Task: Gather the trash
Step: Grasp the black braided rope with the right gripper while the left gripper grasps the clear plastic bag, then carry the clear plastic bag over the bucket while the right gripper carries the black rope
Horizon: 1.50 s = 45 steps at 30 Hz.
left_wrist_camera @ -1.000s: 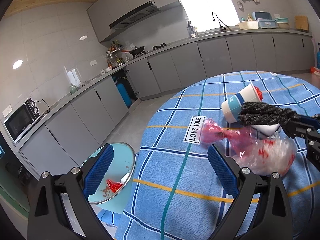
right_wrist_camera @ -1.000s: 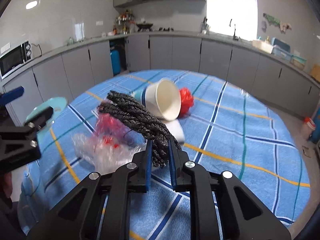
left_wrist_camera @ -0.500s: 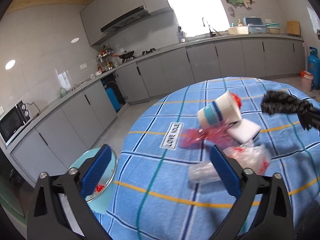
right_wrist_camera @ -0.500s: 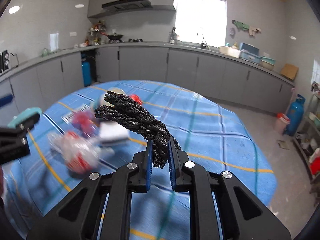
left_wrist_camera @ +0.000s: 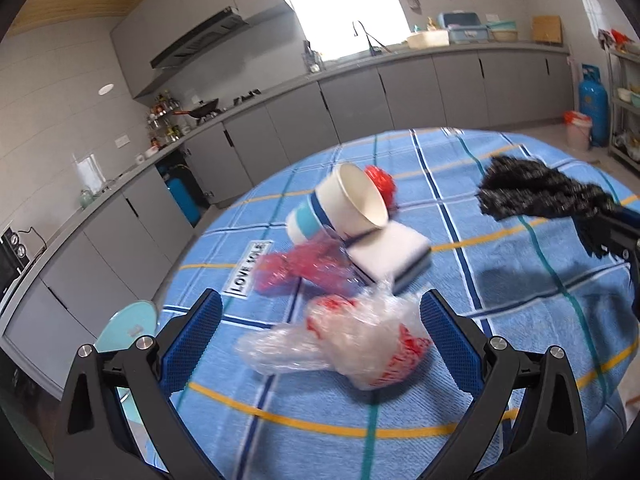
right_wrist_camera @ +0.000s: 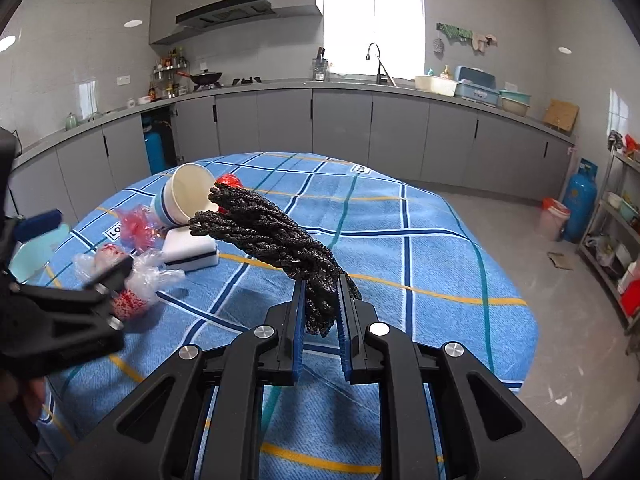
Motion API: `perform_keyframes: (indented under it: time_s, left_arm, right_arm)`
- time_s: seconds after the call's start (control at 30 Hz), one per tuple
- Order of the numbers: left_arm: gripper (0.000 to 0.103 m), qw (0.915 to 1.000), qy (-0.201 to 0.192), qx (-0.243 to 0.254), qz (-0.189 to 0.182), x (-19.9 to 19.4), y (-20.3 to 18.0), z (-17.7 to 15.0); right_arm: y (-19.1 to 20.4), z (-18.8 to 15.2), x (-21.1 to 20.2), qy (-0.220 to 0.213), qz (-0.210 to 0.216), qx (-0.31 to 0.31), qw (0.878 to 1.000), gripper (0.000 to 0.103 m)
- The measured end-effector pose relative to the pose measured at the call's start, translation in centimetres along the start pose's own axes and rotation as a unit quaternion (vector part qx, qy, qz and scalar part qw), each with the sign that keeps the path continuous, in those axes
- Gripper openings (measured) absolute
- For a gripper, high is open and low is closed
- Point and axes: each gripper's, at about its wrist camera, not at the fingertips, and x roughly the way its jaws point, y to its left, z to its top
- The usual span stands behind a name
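My right gripper (right_wrist_camera: 320, 296) is shut on a black twisted rope bundle (right_wrist_camera: 264, 228), held in the air over the blue checked tablecloth (right_wrist_camera: 420, 248); the bundle also shows at the right of the left wrist view (left_wrist_camera: 536, 194). My left gripper (left_wrist_camera: 320, 320) is open, its blue pads on either side of a crumpled clear plastic bag with red print (left_wrist_camera: 344, 340), not pressing it. Behind the bag lie a red plastic wrapper (left_wrist_camera: 304, 268), a white sponge block (left_wrist_camera: 388, 256), a tipped paper cup (left_wrist_camera: 340, 208) and a red ball of wrapping (left_wrist_camera: 380, 184).
A pale green bin (left_wrist_camera: 124, 330) stands beside the table at the lower left. Grey kitchen cabinets (right_wrist_camera: 360, 128) run behind the table. A blue gas cylinder (right_wrist_camera: 578, 204) and a shelf rack (right_wrist_camera: 616, 248) stand on the right by the floor.
My left gripper has moved in over the table, and the clear bag now lies between its open pads. My right gripper has swung right with the rope, away from the trash pile.
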Motion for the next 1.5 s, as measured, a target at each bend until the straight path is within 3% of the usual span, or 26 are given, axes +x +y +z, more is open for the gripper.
perform_keyframes:
  time_s: [0.1,0.17,0.27,0.33,0.53,0.97,1.5]
  left_arm:
    - [0.091,0.9998,0.013,0.008,-0.014,0.6,-0.6,-0.5]
    - [0.053,0.9987,0.025,0.015,-0.041,0.8,-0.9,-0.8]
    - [0.032,0.9976,0.033,0.024,-0.056,0.6,-1.1,-1.3]
    - [0.027,0.9974,0.031,0.03,-0.058,0.1,-1.1,-1.5]
    - [0.022,0.9975,0.009,0.042,-0.056,-2.7,0.4,-2.2]
    - [0.022,0.9994,-0.026,-0.002,0.023,-5.2,8.0,-1.6]
    - [0.022,0.9942,-0.014,-0.06,0.089,-4.2,14.9,-2.7]
  right_arm:
    - [0.2,-0.2,0.2,0.003,0.007,0.0,1.0,0.015]
    - [0.4,-0.3,0.3,0.003,0.01,-0.002,1.0,0.015]
    - [0.7,-0.3,0.2,0.002,0.015,-0.005,1.0,0.015]
    - [1.0,-0.2,0.0,-0.001,0.018,-0.008,1.0,0.015]
    - [1.0,0.2,-0.7,-0.012,0.024,-0.008,1.0,0.015]
    - [5.0,1.5,-1.6,-0.027,0.054,-0.032,0.998,0.015]
    - [11.5,4.0,-0.9,-0.037,0.101,-0.061,0.992,0.015]
